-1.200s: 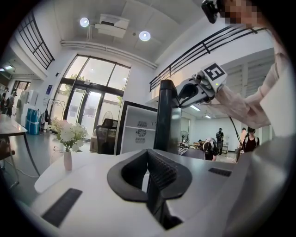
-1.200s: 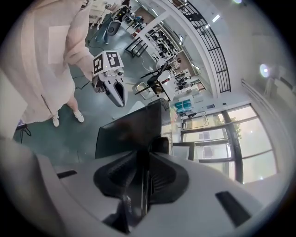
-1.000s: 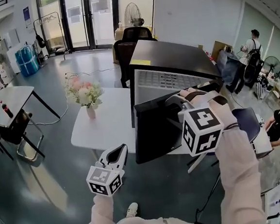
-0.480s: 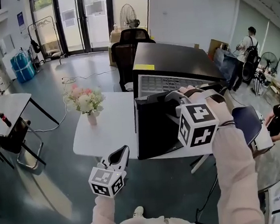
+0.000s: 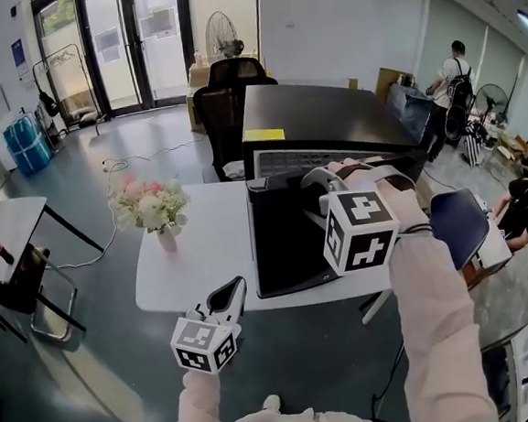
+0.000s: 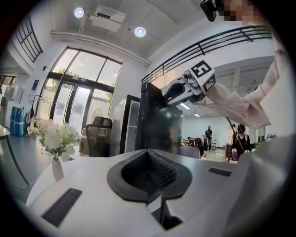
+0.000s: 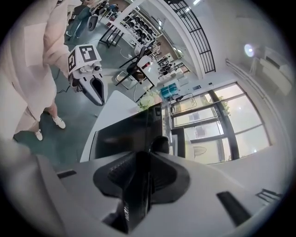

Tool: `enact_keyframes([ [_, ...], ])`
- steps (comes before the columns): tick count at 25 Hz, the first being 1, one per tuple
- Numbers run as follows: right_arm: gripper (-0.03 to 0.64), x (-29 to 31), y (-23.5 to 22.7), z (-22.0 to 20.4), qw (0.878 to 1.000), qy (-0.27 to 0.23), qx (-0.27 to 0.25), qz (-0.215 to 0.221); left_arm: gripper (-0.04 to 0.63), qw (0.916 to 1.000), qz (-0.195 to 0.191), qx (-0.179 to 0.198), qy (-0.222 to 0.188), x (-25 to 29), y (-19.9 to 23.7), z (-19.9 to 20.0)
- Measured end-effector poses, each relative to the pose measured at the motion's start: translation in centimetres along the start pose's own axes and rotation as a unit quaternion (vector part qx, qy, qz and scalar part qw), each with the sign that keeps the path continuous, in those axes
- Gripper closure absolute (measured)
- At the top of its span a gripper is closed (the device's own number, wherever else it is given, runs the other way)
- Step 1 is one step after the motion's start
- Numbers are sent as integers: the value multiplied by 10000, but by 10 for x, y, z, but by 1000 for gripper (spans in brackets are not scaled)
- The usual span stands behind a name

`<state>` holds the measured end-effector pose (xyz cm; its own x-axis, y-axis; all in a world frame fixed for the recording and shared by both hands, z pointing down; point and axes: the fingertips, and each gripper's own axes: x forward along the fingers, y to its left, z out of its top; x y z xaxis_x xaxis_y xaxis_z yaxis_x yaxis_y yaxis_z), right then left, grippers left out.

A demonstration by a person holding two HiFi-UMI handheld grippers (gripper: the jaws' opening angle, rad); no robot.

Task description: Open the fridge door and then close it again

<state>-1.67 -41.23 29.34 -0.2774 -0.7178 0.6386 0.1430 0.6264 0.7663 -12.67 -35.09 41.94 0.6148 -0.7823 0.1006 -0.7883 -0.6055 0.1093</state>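
Fridge door: black, faces the person from the front of the fridge and stands a little ajar. A pale strip of the inside shows between its top edge and the cabinet.
Fridge: black box with a yellow label on its top. It stands on the right part of the white table, door side flush with the table's near edge.
Right gripper: clamped on the top edge of the fridge door. In the right gripper view the dark slab of the door runs straight in between the two jaws, and the pads press on it from both sides.
Right arm: reaches forward from the lower right in a pale sleeve, forearm raised above the table's edge. The gripper tilts downward onto the door's top, its marker cube turned toward the head camera.
Left gripper: jaws closed together, nothing between them. The left gripper view shows the ribbed pads meeting.
Left arm: held low and close to the body, gripper about level. Its tips point toward the table's near edge, just below it and well apart from the fridge.
Flowers: pink and white, in a small vase on the table's left part, apart from the fridge.
Office chair: black, behind the table.
Background: a person stands at the far right.
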Motion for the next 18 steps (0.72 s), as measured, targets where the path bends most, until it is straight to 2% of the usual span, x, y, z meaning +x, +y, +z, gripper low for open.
enact_keyframes([
  [8, 522, 14, -16, -1, 9997, 73, 219, -72, 584, 9998, -187, -14, 40, 15, 12, 0],
  [18, 514, 40, -38, -9, 9984, 248, 356, -371, 584, 9996, -251, -74, 117, 31, 27, -5],
])
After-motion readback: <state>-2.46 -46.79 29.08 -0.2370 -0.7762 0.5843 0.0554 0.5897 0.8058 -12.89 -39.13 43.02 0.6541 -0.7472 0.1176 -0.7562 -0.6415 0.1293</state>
